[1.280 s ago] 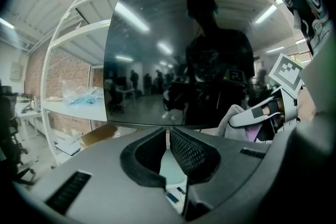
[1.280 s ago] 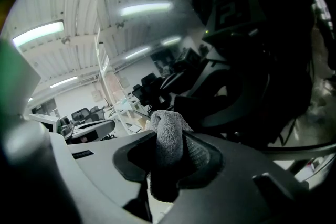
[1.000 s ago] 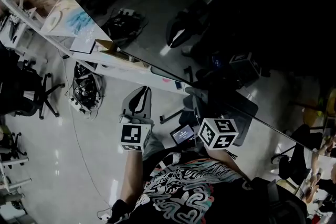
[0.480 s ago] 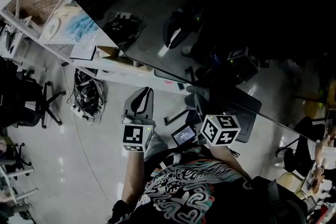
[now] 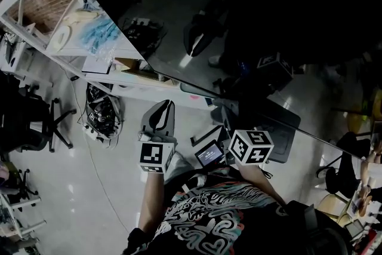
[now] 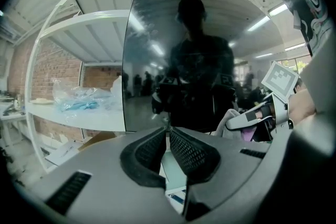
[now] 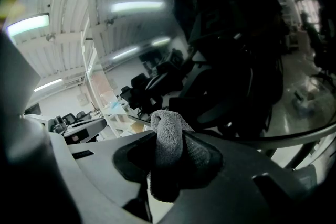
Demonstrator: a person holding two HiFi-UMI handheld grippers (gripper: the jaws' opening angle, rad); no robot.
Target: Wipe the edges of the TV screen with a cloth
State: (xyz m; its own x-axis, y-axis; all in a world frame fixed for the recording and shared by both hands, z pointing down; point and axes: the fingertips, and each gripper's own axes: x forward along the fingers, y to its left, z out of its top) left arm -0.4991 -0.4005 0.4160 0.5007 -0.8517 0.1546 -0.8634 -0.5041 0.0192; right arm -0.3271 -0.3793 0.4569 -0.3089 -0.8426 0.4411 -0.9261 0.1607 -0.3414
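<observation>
The TV screen [image 5: 250, 21] is a big dark glossy panel that mirrors the room. Its lower edge runs diagonally just beyond both grippers. In the right gripper view a grey cloth [image 7: 167, 120] is bunched upright between the pads, with my right gripper [image 7: 169, 136] shut on it, close to the screen [image 7: 220, 34]. My left gripper [image 6: 168, 131] is shut with nothing in it and points at the screen [image 6: 199, 50] near its left edge. In the head view the left gripper [image 5: 160, 116] sits left of the right gripper [image 5: 236, 122]; the cloth is too dark to make out there.
A white shelf [image 5: 71, 51] behind the screen's left edge carries a clear bag with blue contents [image 5: 92, 30]. On the floor are a tangle of cables [image 5: 98, 107] and an office chair [image 5: 36, 122]. A small lit device [image 5: 208, 154] lies between the grippers.
The head view has drifted a little, so the shelf sits lower and further right in the picture. Both grippers stay almost where they were, below the screen's lower edge.
</observation>
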